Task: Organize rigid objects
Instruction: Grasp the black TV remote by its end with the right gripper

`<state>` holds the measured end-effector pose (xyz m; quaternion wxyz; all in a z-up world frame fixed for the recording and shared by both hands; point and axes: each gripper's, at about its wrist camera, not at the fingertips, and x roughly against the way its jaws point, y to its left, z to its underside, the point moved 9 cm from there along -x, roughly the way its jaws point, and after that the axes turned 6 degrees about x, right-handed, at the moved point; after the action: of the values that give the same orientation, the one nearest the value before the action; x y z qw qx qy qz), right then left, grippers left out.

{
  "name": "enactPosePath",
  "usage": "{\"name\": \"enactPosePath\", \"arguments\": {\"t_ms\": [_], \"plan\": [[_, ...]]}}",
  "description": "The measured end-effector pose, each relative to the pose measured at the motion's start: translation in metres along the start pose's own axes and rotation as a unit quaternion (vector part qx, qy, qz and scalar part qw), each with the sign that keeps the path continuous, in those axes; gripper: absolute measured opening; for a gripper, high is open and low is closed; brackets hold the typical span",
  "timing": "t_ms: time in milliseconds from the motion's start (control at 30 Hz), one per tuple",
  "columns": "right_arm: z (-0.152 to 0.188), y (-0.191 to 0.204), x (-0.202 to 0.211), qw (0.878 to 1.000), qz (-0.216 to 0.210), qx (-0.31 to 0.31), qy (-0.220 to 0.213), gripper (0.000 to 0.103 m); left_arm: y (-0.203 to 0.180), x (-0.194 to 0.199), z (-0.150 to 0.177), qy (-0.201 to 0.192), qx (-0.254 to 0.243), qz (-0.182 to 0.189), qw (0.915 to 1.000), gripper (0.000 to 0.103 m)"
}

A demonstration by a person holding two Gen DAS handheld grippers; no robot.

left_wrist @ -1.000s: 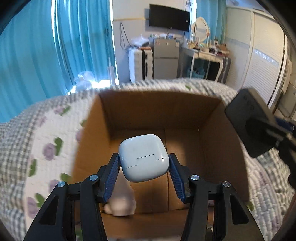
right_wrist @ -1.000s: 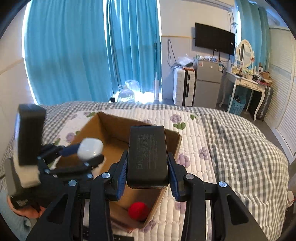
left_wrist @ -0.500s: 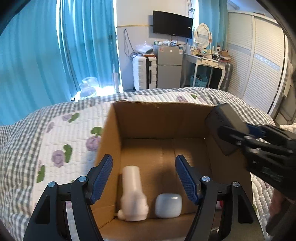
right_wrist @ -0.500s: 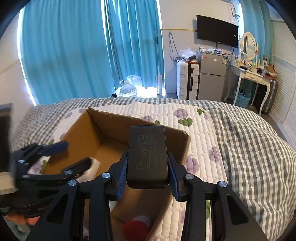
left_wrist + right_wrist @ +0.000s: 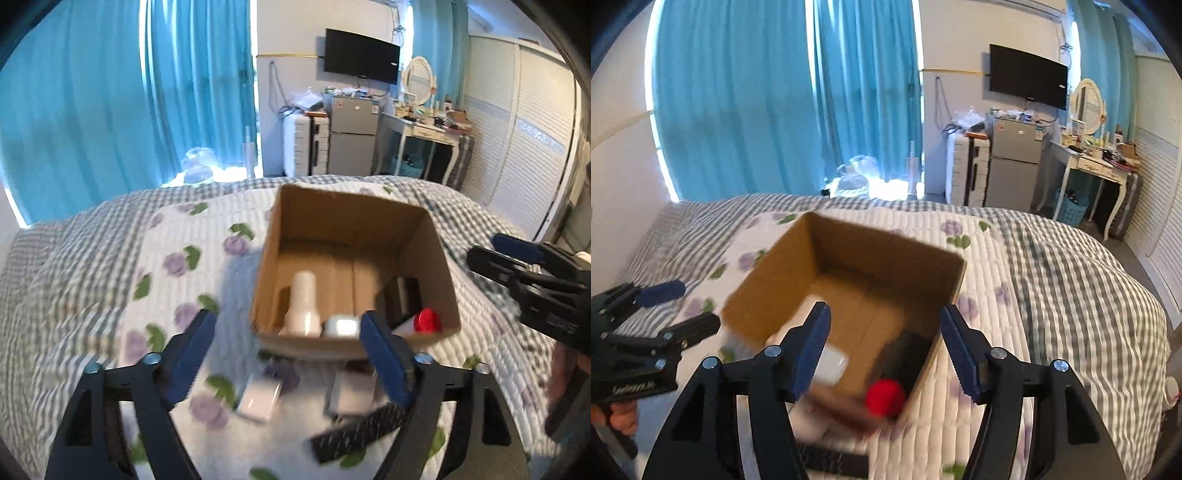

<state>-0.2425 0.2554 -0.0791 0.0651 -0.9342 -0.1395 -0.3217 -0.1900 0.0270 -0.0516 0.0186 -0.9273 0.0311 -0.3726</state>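
Observation:
An open cardboard box sits on the quilted bed. Inside lie a white bottle, a white earbud case, a black power adapter and a red-capped item. My left gripper is open and empty, in front of the box. My right gripper is open and empty above the box's near right corner. On the quilt before the box lie a white card-like item, a grey flat item and a black bar.
The bed has a floral quilt over a grey checked cover. Blue curtains, a small fridge, a white suitcase and a dressing table stand beyond the bed. Each gripper shows at the edge of the other's view.
The left gripper dropped the earbud case into the box and pulled back. The right gripper opened and released the black adapter, which now lies in the box.

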Motion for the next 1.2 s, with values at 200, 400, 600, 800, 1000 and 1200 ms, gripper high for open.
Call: {"name": "enactPosePath", "arguments": {"t_ms": [200,400,600,800,1000,1200], "plan": [[0.051,0.044,0.033,0.998,-0.041,0.036,0.026,0.074,0.014,0.013,0.047,0.015,0.02,-0.015,0.9996,0.098],[0.13,0.085,0.003,0.988,-0.046,0.101,0.107,0.074,0.025,-0.009,0.102,0.035,0.035,-0.025,0.9985,0.098],[0.183,0.114,-0.044,0.961,-0.018,0.206,0.185,0.074,0.042,-0.033,0.135,0.061,0.026,-0.062,0.9959,0.098],[0.193,0.125,-0.073,0.941,0.007,0.275,0.194,0.074,0.066,-0.041,0.14,0.075,0.079,-0.059,0.9923,0.098],[0.192,0.123,-0.077,0.94,0.013,0.283,0.189,0.051,0.068,-0.041,0.142,0.078,0.086,-0.06,0.9914,0.098],[0.189,0.123,-0.053,0.947,-0.016,0.26,0.187,0.029,0.066,-0.034,0.14,0.068,0.089,-0.054,0.9923,0.098]]}}
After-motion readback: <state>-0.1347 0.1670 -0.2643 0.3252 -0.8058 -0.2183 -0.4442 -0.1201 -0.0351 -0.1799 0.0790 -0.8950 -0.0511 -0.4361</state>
